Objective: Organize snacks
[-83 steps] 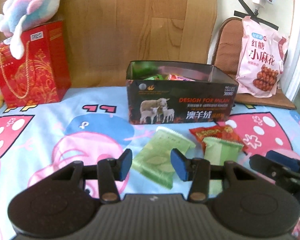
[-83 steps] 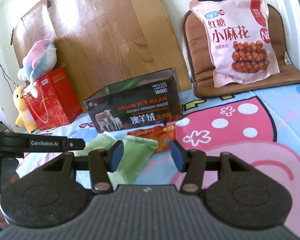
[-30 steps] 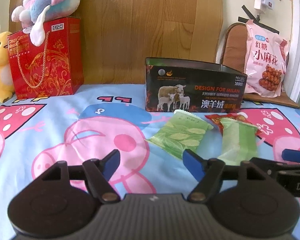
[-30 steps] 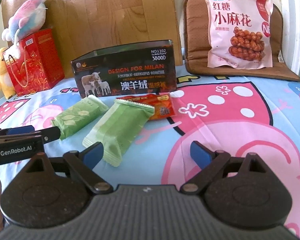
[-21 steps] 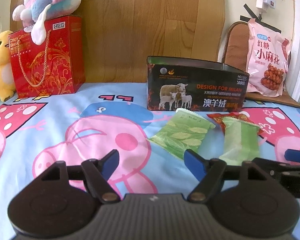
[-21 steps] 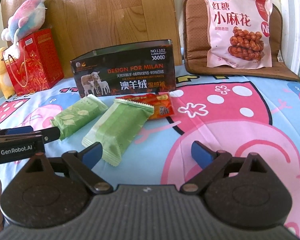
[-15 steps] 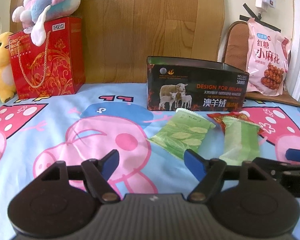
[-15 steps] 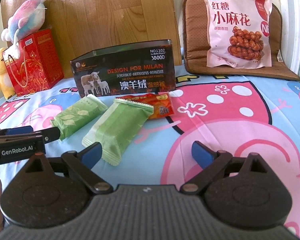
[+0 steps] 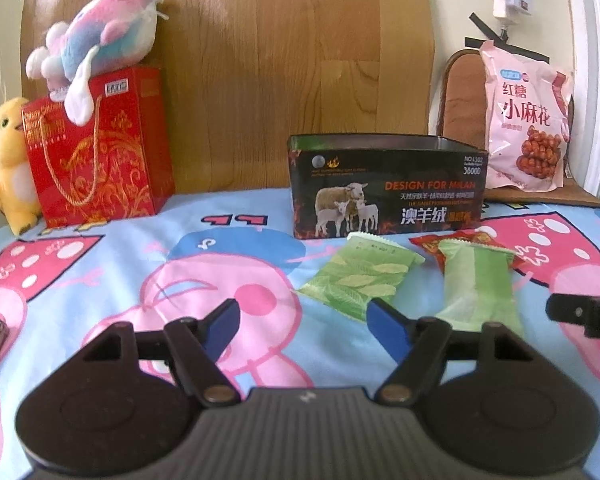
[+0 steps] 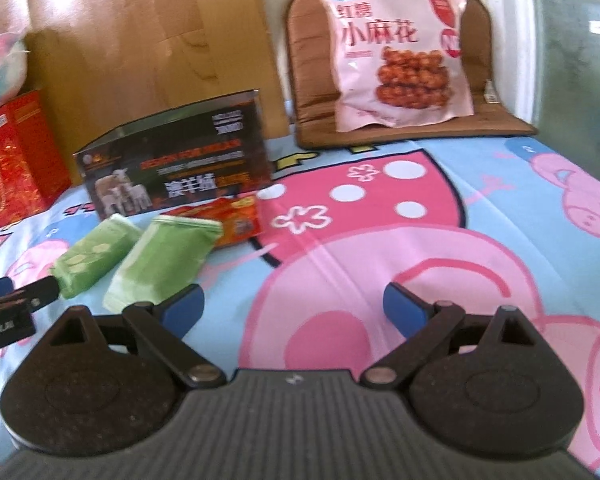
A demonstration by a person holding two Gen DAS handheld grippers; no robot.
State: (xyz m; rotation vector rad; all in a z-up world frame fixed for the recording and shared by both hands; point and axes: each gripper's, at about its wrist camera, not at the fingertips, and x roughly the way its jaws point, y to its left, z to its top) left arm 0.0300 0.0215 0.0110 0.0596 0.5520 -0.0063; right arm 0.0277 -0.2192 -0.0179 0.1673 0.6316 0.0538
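Observation:
A black tin box (image 9: pixel 384 184) (image 10: pixel 180 168) with a sheep picture stands open at the back of the cartoon sheet. In front of it lie a leaf-patterned green packet (image 9: pixel 360 280) (image 10: pixel 94 258), a plain green packet (image 9: pixel 478 288) (image 10: pixel 162 264) and a red-orange packet (image 9: pixel 472 244) (image 10: pixel 230 218) partly under the plain one. My left gripper (image 9: pixel 304 320) hovers open just short of the leaf packet, with nothing between its blue pads. My right gripper (image 10: pixel 292 304) is open wide over bare sheet, right of the plain green packet. The right gripper's tip (image 9: pixel 580 312) shows at the left wrist view's right edge.
A red gift bag (image 9: pixel 96 148) with a pastel plush toy (image 9: pixel 96 36) on top and a yellow plush (image 9: pixel 8 164) stand at the back left. A large pink snack bag (image 9: pixel 528 120) (image 10: pixel 400 44) leans on a brown cushion (image 10: pixel 312 80) at the back right. A wooden board (image 9: pixel 292 60) backs the scene.
The right wrist view has swung to the right and turned blurry, so the packets now sit further left in it. The left gripper has barely shifted. Both stay open and empty.

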